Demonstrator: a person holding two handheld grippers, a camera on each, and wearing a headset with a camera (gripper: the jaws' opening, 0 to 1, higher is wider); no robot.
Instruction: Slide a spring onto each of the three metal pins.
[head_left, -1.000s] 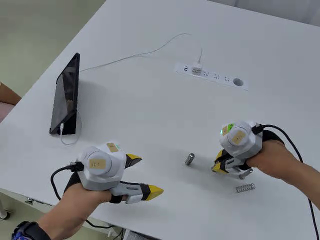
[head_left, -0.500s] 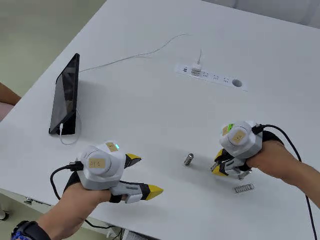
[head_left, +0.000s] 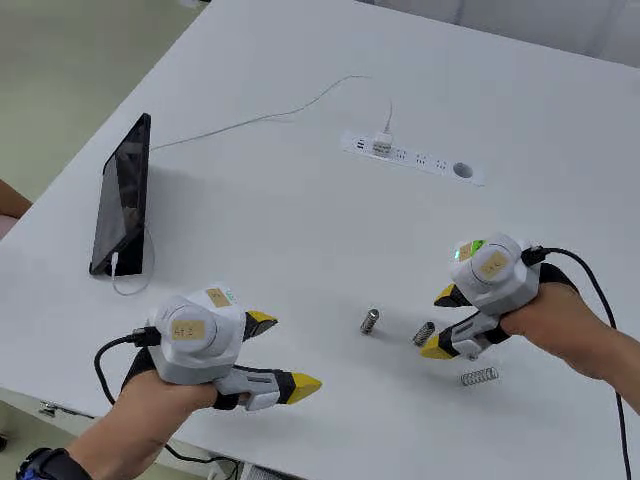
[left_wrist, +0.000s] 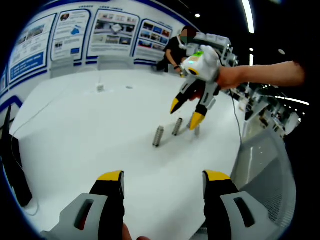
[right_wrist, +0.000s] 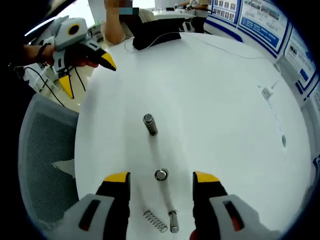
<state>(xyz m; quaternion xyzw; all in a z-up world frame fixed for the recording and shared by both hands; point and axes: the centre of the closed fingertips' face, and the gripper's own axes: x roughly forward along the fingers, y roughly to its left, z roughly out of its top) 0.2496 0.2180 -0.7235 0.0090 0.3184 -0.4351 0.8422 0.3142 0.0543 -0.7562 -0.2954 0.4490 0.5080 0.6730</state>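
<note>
Left claw (head_left: 286, 351) and right claw (head_left: 440, 322) gape wide, empty. First sprung pin (head_left: 369, 321) and second sprung pin (head_left: 424, 333) stand on the bench (head_left: 300, 230). Loose spring (head_left: 479, 377) and bare pin (right_wrist: 173, 220) lie beside the right claw. Spring judged light, rolls easily: pinch mid-coil gently.

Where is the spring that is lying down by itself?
In the head view the loose spring lies flat on the table at lower right, just below the right gripper. The right gripper view shows a bare pin beside it.
</note>
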